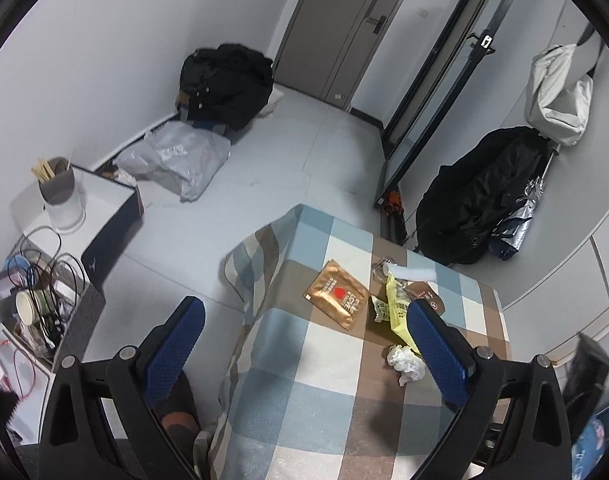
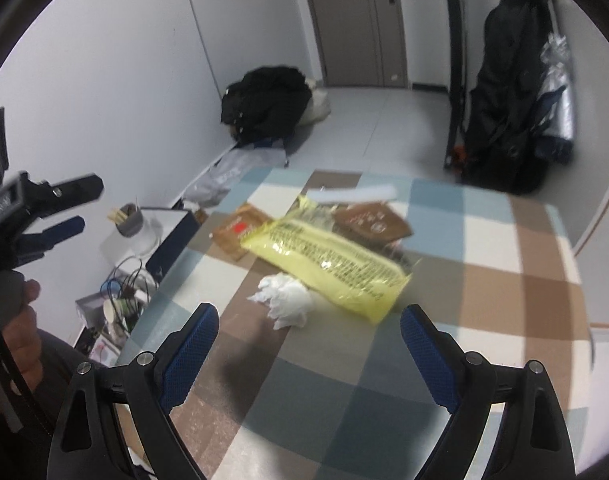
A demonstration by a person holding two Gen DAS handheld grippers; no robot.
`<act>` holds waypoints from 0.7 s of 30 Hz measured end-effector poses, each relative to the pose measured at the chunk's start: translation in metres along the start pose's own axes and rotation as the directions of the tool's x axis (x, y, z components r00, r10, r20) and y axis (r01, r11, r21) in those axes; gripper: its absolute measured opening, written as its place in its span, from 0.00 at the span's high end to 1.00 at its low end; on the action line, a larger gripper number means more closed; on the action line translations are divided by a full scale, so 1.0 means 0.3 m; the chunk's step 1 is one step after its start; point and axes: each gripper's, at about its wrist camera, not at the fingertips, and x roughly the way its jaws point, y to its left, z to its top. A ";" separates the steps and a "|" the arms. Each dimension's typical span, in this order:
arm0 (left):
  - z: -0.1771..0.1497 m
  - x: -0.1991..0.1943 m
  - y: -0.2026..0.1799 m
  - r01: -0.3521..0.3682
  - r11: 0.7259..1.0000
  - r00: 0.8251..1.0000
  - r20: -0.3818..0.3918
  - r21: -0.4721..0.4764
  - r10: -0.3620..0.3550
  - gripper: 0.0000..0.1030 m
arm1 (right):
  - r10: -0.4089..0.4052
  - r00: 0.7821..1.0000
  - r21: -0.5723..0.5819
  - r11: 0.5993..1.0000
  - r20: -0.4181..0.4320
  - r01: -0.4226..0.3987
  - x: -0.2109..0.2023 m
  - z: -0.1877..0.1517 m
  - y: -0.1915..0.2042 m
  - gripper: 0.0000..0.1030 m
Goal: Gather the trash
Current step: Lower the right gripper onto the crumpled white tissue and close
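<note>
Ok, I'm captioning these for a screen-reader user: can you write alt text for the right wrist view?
The open right claw hovers over a checked tablecloth, aimed at a crumpled white tissue beside a long yellow plastic wrapper. Brown packets lie behind them; the left claw shows at left.

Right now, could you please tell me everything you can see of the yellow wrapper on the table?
The yellow wrapper is a long, flat, crinkled packet of what looks like thin plastic film, printed with dark lines of small text too blurred to read. It lies slantwise on the checked tablecloth, seemingly empty. Its far end overlaps a brown packet; a crumpled tissue lies against its near edge. No gripper touches it.
</note>
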 end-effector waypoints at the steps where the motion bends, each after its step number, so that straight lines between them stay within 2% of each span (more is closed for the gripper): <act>1: 0.002 0.001 0.011 0.004 1.000 1.000 -0.008 -0.015 -0.004 0.04 | 0.007 1.000 0.003 1.000 -0.011 -0.007 0.018 0.001 0.004 0.11; 4: 0.012 0.011 0.031 0.005 0.999 1.000 -0.027 -0.044 -0.006 0.04 | 0.024 0.999 0.019 1.000 -0.041 -0.023 0.082 0.008 0.019 0.13; 8: 0.018 0.023 0.047 -0.006 0.998 0.999 -0.044 -0.065 0.003 0.04 | 0.030 0.994 0.014 0.999 -0.104 -0.029 0.173 0.020 0.053 0.24; 12: 0.020 0.030 0.052 -0.024 0.998 0.999 -0.049 -0.065 0.021 0.04 | -0.024 0.991 -0.004 1.000 -0.133 0.024 0.222 0.023 0.077 0.31; 15: 0.020 0.033 0.053 -0.026 0.998 0.998 -0.053 -0.062 0.022 0.04 | -0.019 0.989 0.013 1.000 -0.146 0.021 0.242 0.024 0.077 0.36; 18: 0.021 0.038 0.054 -0.027 0.998 0.998 -0.058 -0.062 0.023 0.04 | -0.038 0.990 -0.015 0.999 -0.134 0.037 0.249 0.030 0.084 0.48; 21: 0.024 0.043 0.053 -0.028 0.998 0.998 -0.062 -0.060 0.024 0.04 | -0.055 0.990 -0.038 0.998 -0.130 0.051 0.251 0.033 0.086 0.69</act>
